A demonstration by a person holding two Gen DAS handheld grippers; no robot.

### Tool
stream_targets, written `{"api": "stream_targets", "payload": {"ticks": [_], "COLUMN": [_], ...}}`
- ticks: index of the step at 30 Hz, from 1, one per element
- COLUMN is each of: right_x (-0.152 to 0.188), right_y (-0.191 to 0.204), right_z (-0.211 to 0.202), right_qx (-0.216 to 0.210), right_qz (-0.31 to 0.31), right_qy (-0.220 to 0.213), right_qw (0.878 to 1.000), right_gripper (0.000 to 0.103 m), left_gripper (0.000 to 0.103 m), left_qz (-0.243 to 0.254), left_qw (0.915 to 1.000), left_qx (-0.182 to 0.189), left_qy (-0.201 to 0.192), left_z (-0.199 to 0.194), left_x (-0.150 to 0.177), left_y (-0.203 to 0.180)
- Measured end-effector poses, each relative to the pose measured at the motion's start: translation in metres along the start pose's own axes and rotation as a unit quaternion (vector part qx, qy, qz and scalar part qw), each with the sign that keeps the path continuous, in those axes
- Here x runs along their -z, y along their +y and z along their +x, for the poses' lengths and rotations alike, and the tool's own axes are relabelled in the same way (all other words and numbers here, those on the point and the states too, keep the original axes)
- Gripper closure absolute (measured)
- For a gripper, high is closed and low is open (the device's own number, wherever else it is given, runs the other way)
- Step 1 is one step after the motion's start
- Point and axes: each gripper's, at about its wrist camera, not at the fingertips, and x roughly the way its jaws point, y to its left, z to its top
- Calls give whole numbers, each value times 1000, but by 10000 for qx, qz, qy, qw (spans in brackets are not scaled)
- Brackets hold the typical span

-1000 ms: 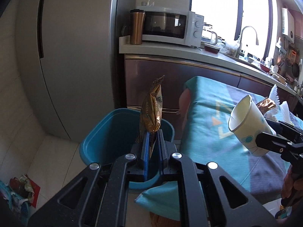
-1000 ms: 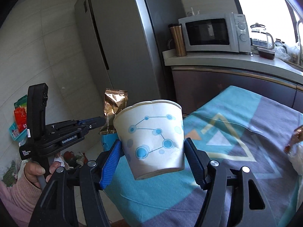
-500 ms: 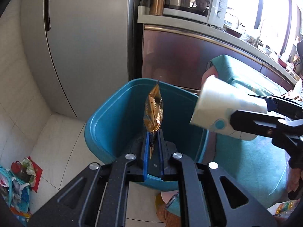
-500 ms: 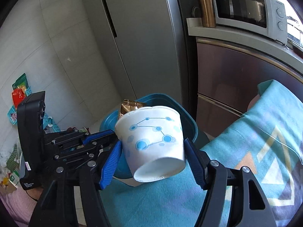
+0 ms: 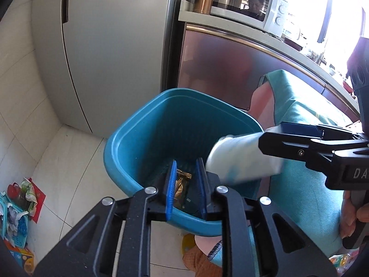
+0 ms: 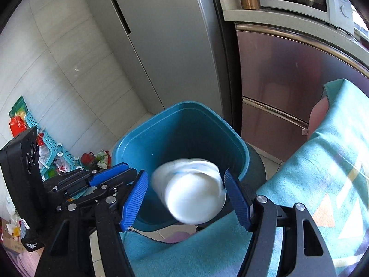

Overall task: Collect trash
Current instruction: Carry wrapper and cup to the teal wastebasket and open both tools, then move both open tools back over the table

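A teal bin (image 5: 115, 152) (image 6: 129, 143) stands on the floor below both grippers. My left gripper (image 5: 185, 164) hangs over its near rim, and its jaws are opening. The gold snack wrapper (image 5: 181, 183) sits low between the blue pads, loose and sinking into the bin. My right gripper (image 6: 185, 177) holds its jaws wide over the bin's right side. A white paper cup (image 6: 193, 196) (image 5: 235, 161) lies between them. The cup is blurred and tipped, rim toward the bin, base toward the camera. A thin gap shows at the left pad (image 6: 136, 198).
A grey fridge (image 5: 110, 46) stands behind the bin, with a steel cabinet and a microwave (image 5: 249, 2) to its right. A table under a teal cloth (image 6: 322, 173) borders the bin on the right. Litter and a teal basket (image 6: 50, 152) lie on the floor at left.
Both grippers came down over the bin. The left pads parted and the wrapper slid down from standing upright between them. The cup tipped rim-down and went blurry.
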Motion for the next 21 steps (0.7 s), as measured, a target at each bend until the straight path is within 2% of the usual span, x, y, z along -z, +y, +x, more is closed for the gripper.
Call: {"api": "stream_targets", "payload": {"ticks": [4,11,17,21], "right_x": [6,32,64,92], "right_y": [-5,-12,-22,-38], "right_z": [-9,-47,-99,-141], "right_qx": [1,-20,-128,72], "right_qz": [57,33,120,339], "right_qy": [-125,-453,-939,-1304], "right_qw": [9999,9990,9954,9909], "right_gripper": [36,36,36,36], "left_gripper": [81,73,64,58], "left_qz": [10,143,436,812], "left_qw": [10000,9992,9947,9878], "left_qx": [12,247,766,1174], "left_qy": [-92,-286,-523,-627], "left_z": [-7,-27,-47,-57], "left_x": [0,-1,-3,0], "left_y": [-2,-16,-49,-85]}}
